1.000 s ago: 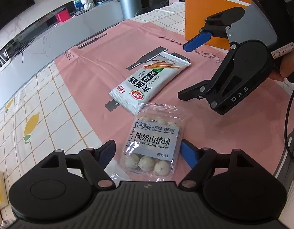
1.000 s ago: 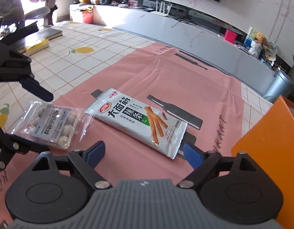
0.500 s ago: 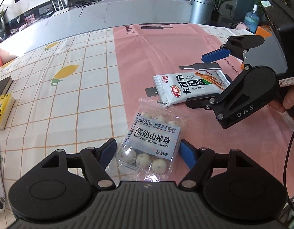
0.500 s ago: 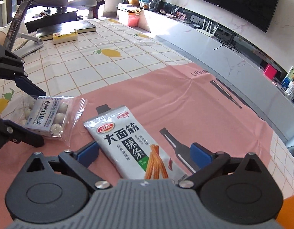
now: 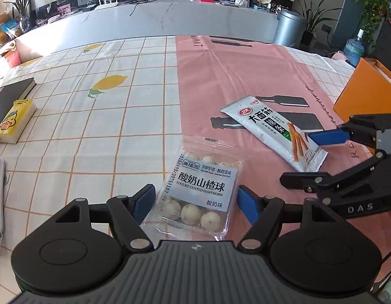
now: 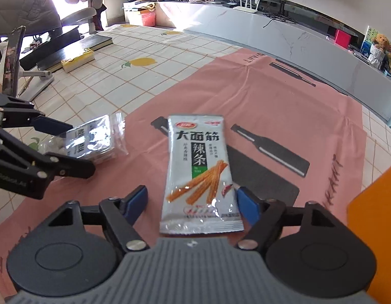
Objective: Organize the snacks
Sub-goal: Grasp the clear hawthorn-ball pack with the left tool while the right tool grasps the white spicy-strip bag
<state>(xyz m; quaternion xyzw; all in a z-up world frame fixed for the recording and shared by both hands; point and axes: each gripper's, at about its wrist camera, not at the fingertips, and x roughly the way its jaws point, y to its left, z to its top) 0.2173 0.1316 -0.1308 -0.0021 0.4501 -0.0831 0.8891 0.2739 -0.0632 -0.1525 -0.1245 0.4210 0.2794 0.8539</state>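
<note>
Between wide left gripper [image 5: 196,200] jaws, hawthorn ball pack [image 5: 199,192]; between wide right gripper [image 6: 191,202] jaws, spicy-strip packet [image 6: 199,174]

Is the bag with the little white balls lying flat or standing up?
Lying flat. The hawthorn ball pack rests label-up on the table, between the open left tongs, which don't squeeze it.

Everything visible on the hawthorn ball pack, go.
The hawthorn pack is a clear plastic tray in a crinkly clear wrapper, holding round white coated balls, with a pale blue label printed in Chinese plus "YOGURT-COATED HAWTHORN" and a date code along one edge. It looks sealed and lies flat, straddling the edge of the pink mat and the checked tablecloth. The open left gripper brackets its near end, one finger on each side; contact is unclear. Nothing else touches it.
</note>
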